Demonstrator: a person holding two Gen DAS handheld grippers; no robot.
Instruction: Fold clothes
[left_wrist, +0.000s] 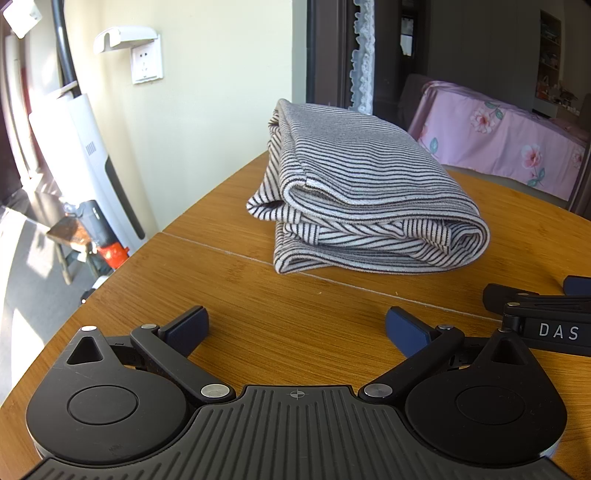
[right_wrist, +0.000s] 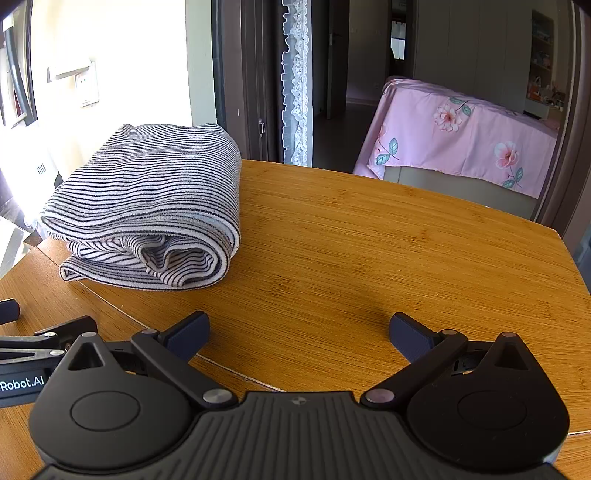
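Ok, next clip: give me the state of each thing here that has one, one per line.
Striped garment: folded into a compact bundle, lying on the table, untouched.
Left hand-held gripper: open, empty, low over the table, short of the garment.
Right hand-held gripper: open, empty, beside the left one, apart from the garment.
Wooden table: bare apart from the garment and the grippers.
Wall socket: nothing plugged in, cover flipped up.

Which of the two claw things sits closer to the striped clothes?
The left gripper. The folded striped garment lies almost straight ahead of its open fingers, while from the right gripper the garment sits off to the left, with bare table ahead.
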